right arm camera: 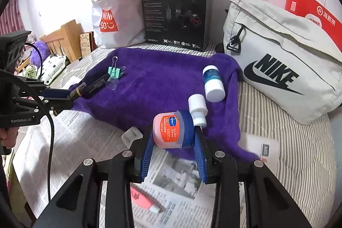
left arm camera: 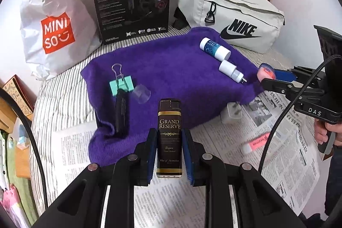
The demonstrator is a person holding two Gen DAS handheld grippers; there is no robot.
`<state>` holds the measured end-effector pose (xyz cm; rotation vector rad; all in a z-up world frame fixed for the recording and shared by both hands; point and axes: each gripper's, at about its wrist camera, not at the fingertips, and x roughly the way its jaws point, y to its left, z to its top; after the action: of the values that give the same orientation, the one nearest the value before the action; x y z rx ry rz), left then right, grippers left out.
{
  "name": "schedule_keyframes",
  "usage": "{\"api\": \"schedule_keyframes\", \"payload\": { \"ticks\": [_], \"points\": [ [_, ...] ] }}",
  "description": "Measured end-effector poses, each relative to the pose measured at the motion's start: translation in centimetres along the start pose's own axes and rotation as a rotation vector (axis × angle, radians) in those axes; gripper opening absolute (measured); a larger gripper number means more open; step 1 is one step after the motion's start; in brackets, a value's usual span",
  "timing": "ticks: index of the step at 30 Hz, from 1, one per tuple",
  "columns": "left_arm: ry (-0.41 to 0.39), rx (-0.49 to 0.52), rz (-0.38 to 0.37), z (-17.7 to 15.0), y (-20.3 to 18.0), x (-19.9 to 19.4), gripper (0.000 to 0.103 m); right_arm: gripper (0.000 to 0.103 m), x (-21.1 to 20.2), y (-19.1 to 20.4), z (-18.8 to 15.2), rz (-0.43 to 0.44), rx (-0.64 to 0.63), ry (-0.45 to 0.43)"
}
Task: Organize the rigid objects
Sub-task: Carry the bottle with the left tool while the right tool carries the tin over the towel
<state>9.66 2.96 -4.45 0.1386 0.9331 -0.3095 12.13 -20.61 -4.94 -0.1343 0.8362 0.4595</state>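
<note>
Gripping a dark "Grand Reserve" box (left arm camera: 169, 138), the left gripper (left arm camera: 168, 155) has its blue pads clamped on both long sides, holding it above the near edge of the purple towel (left arm camera: 171, 65) and the newspaper (left arm camera: 166, 202). The right gripper (right arm camera: 174, 149) is clenched on a small pink jar (right arm camera: 168, 131) with a blue lid, its orange label facing up, held over the seam between towel and newspaper. On the towel lie a mint binder clip (left arm camera: 121, 84), touching a black pen-like stick (left arm camera: 121, 112), with a clear cap (left arm camera: 141, 93) just beside them. Toward the towel's far right corner rest a white-capped blue bottle (left arm camera: 214, 48) and, near it, a small white bottle (left arm camera: 230, 72). A pink highlighter (left arm camera: 256, 142) and a white plug (left arm camera: 232, 113) lie on the newspaper. Behind stand a Miniso bag (left arm camera: 53, 31), a black headset box (left arm camera: 132, 3) and a Nike bag (left arm camera: 233, 14).
</note>
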Motion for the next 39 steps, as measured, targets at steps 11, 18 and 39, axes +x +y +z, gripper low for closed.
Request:
{"api": "schedule_keyframes", "payload": {
  "ticks": [11, 18, 39],
  "points": [
    [0.024, 0.004, -0.020, 3.4, 0.5, 3.5, 0.022, 0.036, 3.4, -0.6, 3.1, 0.013, 0.001, 0.023],
    [0.053, 0.010, -0.047, 5.0, 0.6, 6.5, 0.022, 0.036, 6.2, -0.6, 4.1, 0.024, -0.009, 0.056],
    [0.095, -0.035, -0.047, 4.5, 3.3, 10.0, 0.023, 0.036, 11.6, 0.1, 4.3, 0.004, -0.052, 0.138]
  ]
}}
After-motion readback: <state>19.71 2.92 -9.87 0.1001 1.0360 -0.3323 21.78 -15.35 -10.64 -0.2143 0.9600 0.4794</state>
